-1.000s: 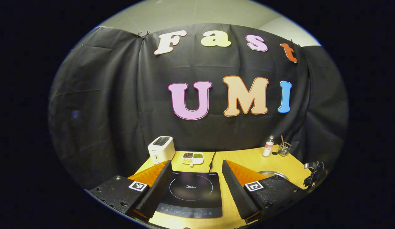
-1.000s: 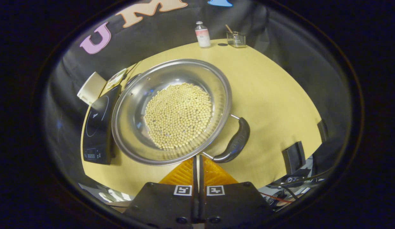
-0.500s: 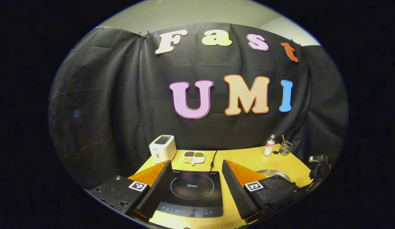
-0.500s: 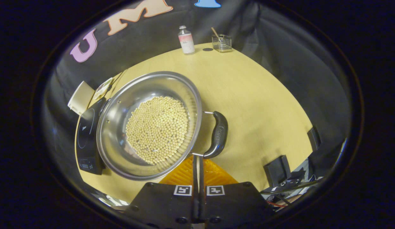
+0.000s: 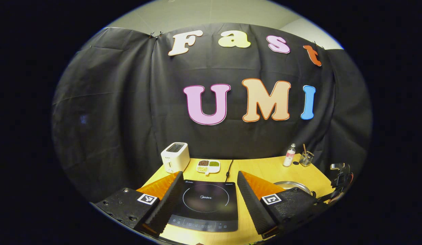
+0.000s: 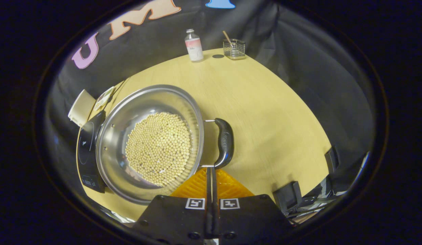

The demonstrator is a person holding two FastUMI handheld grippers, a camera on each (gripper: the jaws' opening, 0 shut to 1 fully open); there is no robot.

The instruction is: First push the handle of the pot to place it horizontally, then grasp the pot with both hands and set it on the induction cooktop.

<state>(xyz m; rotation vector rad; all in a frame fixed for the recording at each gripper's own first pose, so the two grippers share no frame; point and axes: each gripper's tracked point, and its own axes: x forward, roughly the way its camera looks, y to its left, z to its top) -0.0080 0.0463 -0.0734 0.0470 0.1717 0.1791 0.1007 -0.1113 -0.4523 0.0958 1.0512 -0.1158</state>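
Note:
In the right gripper view a steel pot (image 6: pixel 110 143) holding pale beans (image 6: pixel 158 147) sits on the wooden table. Its black side handle (image 6: pixel 224 142) points right, its lower end touching the tips of my right gripper (image 6: pixel 211 169), which is shut with nothing between its fingers. The black induction cooktop (image 6: pixel 85 146) lies just left of the pot. In the left gripper view my left gripper (image 5: pixel 209 178) stands open above the near side of the cooktop (image 5: pixel 205 204), and the pot's rim (image 5: pixel 292 184) peeks out behind its right finger (image 5: pixel 253 199).
A white toaster (image 5: pixel 175 156) and a small divided dish (image 5: pixel 207 165) stand behind the cooktop, whose cord (image 5: pixel 228 169) runs back. A bottle (image 6: pixel 194 50) and a glass holder (image 6: pixel 234 48) stand at the table's far edge. Black fixtures (image 6: pixel 292 197) sit at the near right edge.
The pot has turned: its black handle swung from the lower right round to the pot's right side, with my shut right gripper at its lower end. My left gripper barely moved.

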